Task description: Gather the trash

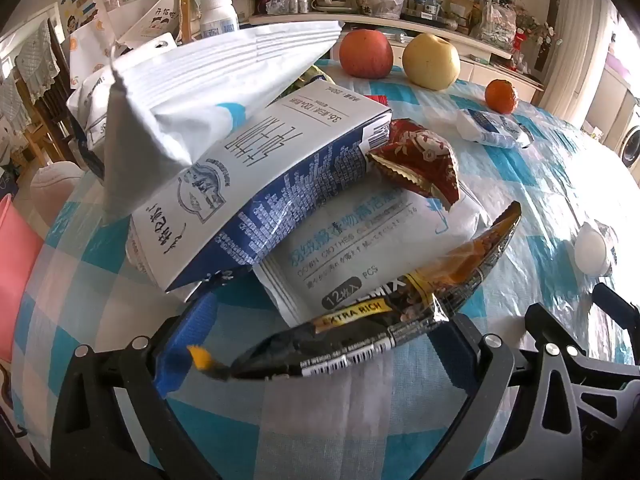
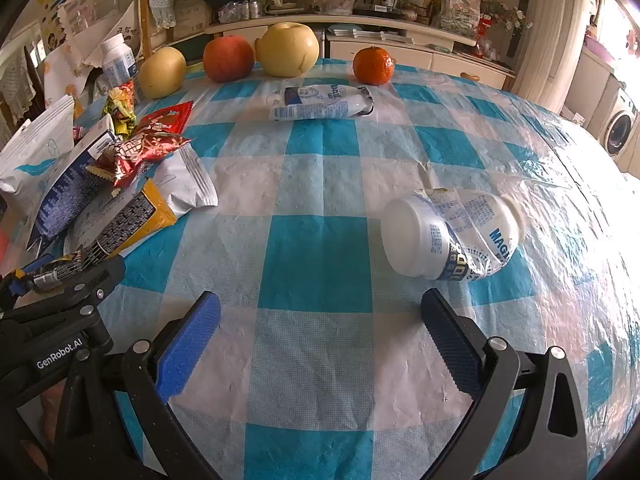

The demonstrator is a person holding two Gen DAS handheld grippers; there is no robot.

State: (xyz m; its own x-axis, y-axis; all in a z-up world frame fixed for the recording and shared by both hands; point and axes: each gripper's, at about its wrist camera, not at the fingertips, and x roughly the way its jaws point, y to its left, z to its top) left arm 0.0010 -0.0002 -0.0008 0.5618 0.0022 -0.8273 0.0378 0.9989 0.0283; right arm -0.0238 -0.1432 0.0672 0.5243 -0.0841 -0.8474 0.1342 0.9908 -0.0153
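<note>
A pile of trash lies at the table's left: a blue-and-white milk carton (image 1: pixel 256 184), a white wipes pouch (image 1: pixel 360 240), a white bag (image 1: pixel 208 92), a red wrapper (image 1: pixel 420 160). A black-and-yellow "EXTRA RICH" wrapper (image 1: pixel 372 340) lies between the jaws of my left gripper (image 1: pixel 320 344), which stand wide apart. My right gripper (image 2: pixel 320 344) is open and empty over the tablecloth. A crushed white bottle (image 2: pixel 448 236) lies just beyond its right finger. A flattened white bottle (image 2: pixel 320 102) lies farther back.
A red apple (image 2: pixel 228 60), two yellow pears (image 2: pixel 288 50) and a tangerine (image 2: pixel 373 65) sit along the far edge of the checked tablecloth (image 2: pixel 316 264). A cluttered sideboard (image 2: pixel 360 24) stands behind. A pink chair (image 1: pixel 16 264) is at the left.
</note>
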